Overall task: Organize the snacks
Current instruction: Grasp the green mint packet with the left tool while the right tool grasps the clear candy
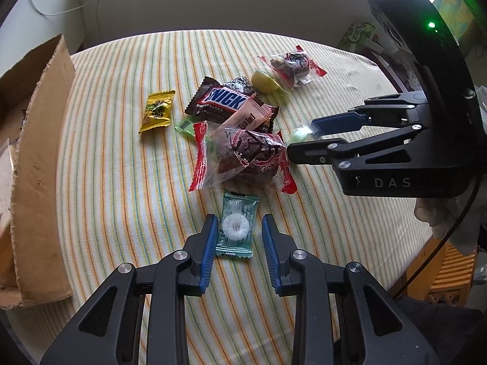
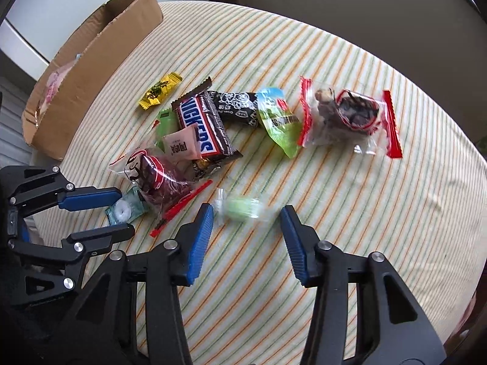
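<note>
A teal-wrapped mint (image 1: pixel 236 228) lies flat on the striped tablecloth (image 1: pixel 121 182) between the blue pads of my left gripper (image 1: pixel 239 217). The pads flank it closely without squeezing; the right wrist view shows the same mint (image 2: pixel 124 211) inside that gripper (image 2: pixel 125 213). My right gripper (image 2: pixel 246 213) points down with its jaws apart around a small green candy (image 2: pixel 240 210) in clear wrap, which is blurred. From the left wrist view that candy (image 1: pixel 299 133) sits between the right gripper's (image 1: pixel 301 140) tips.
An open cardboard box (image 1: pixel 39 182) stands at the table's left. A pile holds a Snickers bar (image 1: pixel 225 100), a pink sachet (image 1: pixel 249 115) and a red-edged clear pack (image 1: pixel 243 158). A yellow candy (image 1: pixel 156 111), a second clear pack (image 2: pixel 347 115) and a green pouch (image 2: pixel 277 118) lie nearby.
</note>
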`<state>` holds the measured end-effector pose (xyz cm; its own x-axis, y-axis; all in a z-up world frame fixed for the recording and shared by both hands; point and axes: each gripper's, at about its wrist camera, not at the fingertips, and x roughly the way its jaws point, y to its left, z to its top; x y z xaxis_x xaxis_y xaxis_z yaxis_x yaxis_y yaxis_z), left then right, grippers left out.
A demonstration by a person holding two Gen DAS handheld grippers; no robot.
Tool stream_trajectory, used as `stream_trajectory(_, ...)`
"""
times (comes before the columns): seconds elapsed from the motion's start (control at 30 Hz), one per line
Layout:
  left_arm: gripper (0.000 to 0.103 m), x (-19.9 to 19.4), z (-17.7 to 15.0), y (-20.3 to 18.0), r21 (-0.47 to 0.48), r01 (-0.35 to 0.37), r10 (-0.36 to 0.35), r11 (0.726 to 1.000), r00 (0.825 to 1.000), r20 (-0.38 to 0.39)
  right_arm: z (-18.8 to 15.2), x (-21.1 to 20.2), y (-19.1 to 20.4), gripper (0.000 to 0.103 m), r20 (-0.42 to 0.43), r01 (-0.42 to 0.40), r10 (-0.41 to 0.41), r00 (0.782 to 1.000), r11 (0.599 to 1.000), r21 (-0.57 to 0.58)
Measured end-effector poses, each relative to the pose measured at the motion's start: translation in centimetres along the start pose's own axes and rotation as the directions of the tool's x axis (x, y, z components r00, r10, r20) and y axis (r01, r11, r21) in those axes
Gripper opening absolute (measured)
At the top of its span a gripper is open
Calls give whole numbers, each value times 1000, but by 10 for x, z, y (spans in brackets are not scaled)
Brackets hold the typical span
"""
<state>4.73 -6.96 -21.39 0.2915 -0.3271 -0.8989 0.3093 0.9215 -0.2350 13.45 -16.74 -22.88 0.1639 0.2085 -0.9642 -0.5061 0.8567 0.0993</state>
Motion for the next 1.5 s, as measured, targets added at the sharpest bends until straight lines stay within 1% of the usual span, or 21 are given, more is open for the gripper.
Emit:
stream_trajectory(0.03, 28, 1, 0, 0, -2, 0, 0, 1000, 1000, 2, 2, 0, 3, 45, -1, 7, -7, 1000, 1000, -7)
stream_trajectory(0.07, 28, 0, 0, 0, -3, 0, 0, 1000, 1000, 4, 2, 1, 4, 39, -1, 15, -15, 1000, 1000, -16)
stream_trajectory(0.13, 27, 0, -2, -1, 1, -5, 5, 1000, 1000, 10, 2, 0, 5, 34, 0, 15, -15, 1000, 1000, -22)
stream_trajectory(0.27, 22, -2, -4, -1, -6, -22, 22, 1000, 999, 24, 2, -1, 7, 29, 10, 6, -6, 1000, 1000, -17)
stream_trajectory(0.6, 22, -13, -10, 8, -47, 5, -3, 999, 999, 40, -6, -1, -3, 28, 24, -12, 12, 1000, 1000, 16)
stream_trajectory(0.73, 22, -18, -9, 9, -55, 17, -14, 998, 999, 51, -18, -13, -14, 28, 35, -23, 22, 999, 999, 34)
stream_trajectory(1.0, 22, -24, -13, 9, -79, 18, -13, 997, 997, 70, -29, -27, -22, 28, 54, -23, 20, 998, 998, 52)
stream_trajectory(1.27, 22, -54, -11, 17, -112, 32, -17, 993, 991, 132, -27, -60, -23, 28, 122, -50, 41, 992, 996, 68)
stream_trajectory(1.5, 22, -81, -12, 38, -183, 24, 11, 983, 982, 186, -15, -82, -11, 28, 171, -76, 68, 983, 996, 44)
